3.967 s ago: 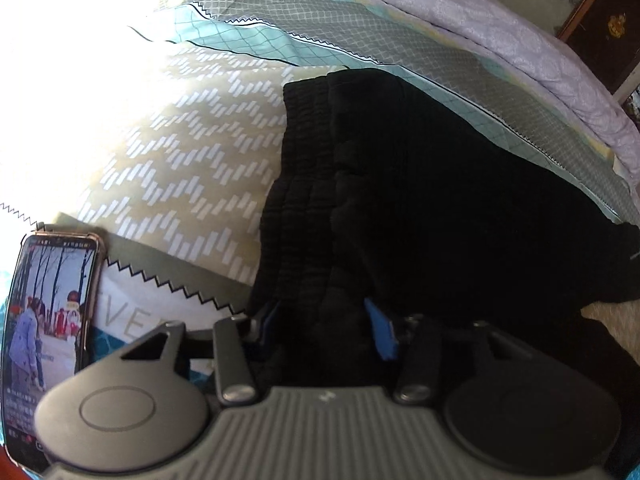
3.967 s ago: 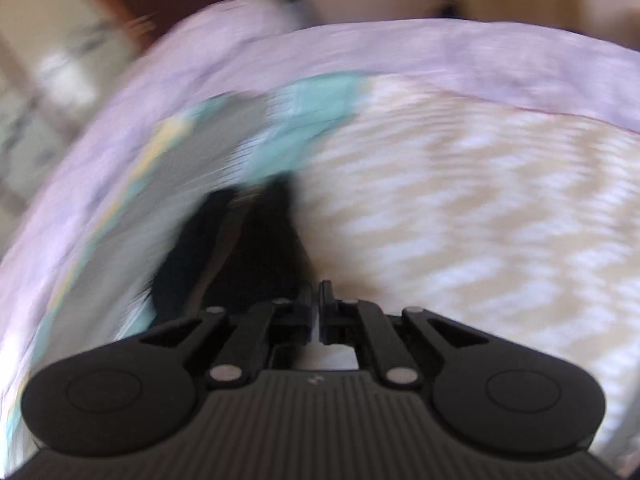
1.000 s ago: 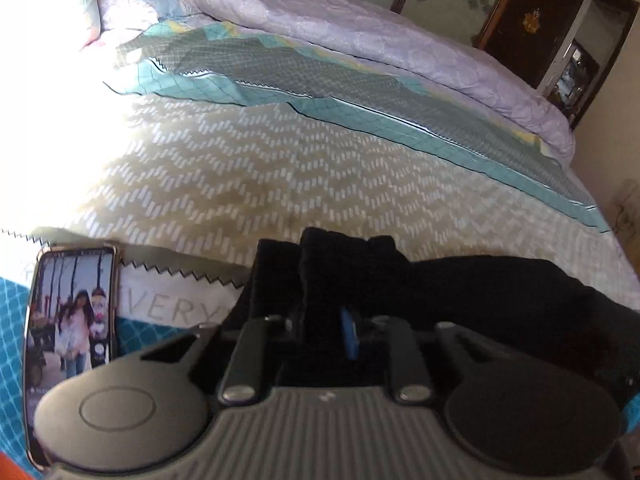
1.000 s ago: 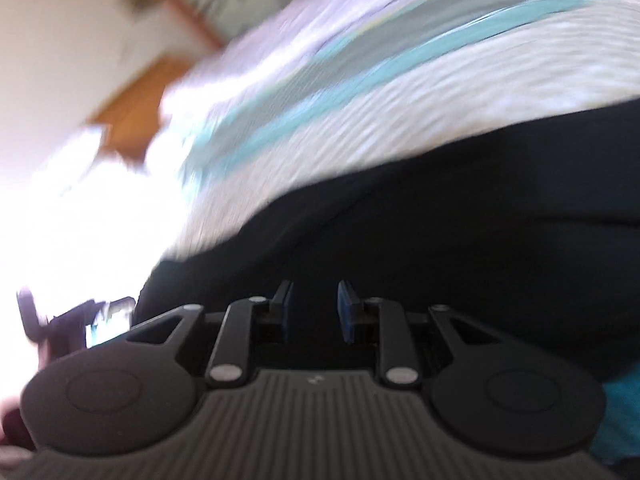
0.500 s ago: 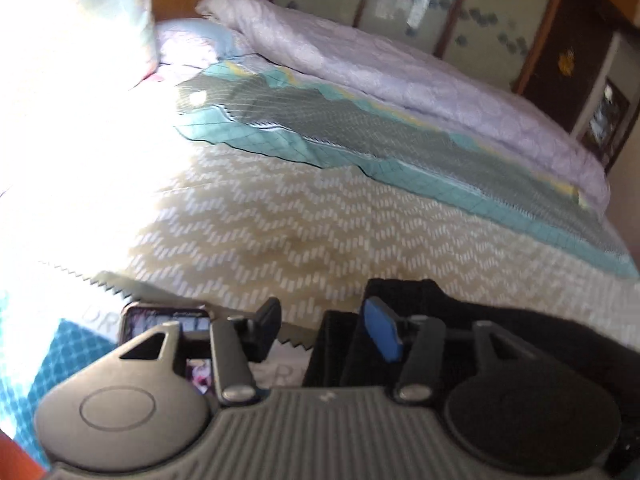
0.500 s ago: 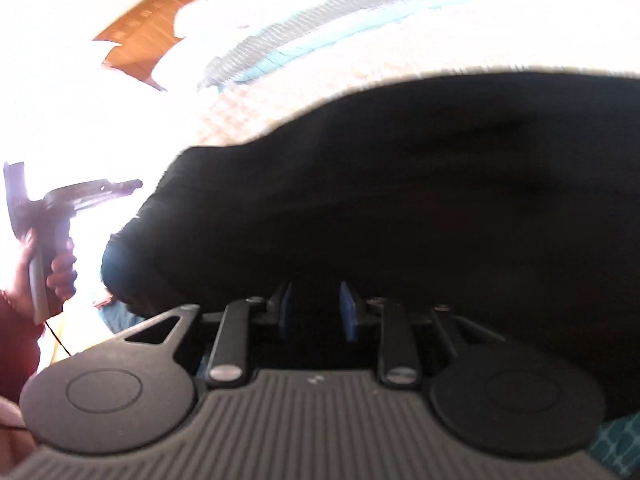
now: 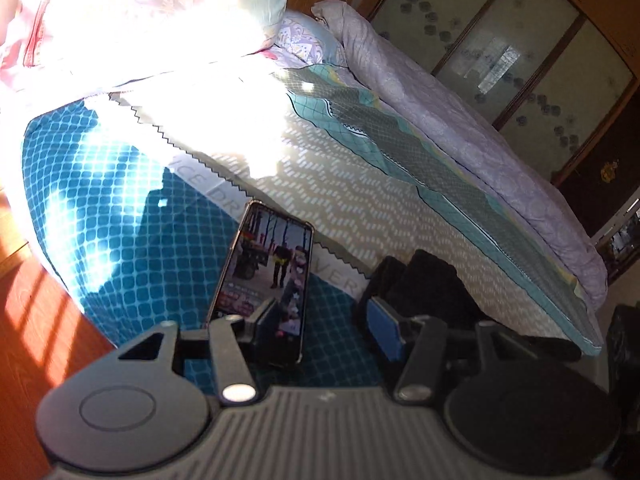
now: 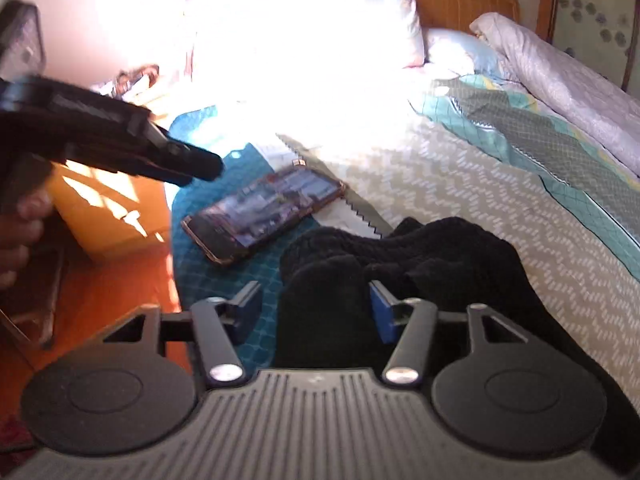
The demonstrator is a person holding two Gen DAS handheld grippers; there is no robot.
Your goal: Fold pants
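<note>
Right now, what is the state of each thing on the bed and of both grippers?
pants: folded into a bundle, lying on the bed.
phone: screen lit, lying flat beside the pants.
left gripper: open, holding nothing.
right gripper: open, a fold of the pants between its fingers.

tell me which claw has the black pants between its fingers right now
The right claw: the pants bulge between its open fingers. The left claw frames only the phone.

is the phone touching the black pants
Apart. The right wrist view shows a strip of teal bedspread between the phone and the nearest edge of the black pants.
</note>
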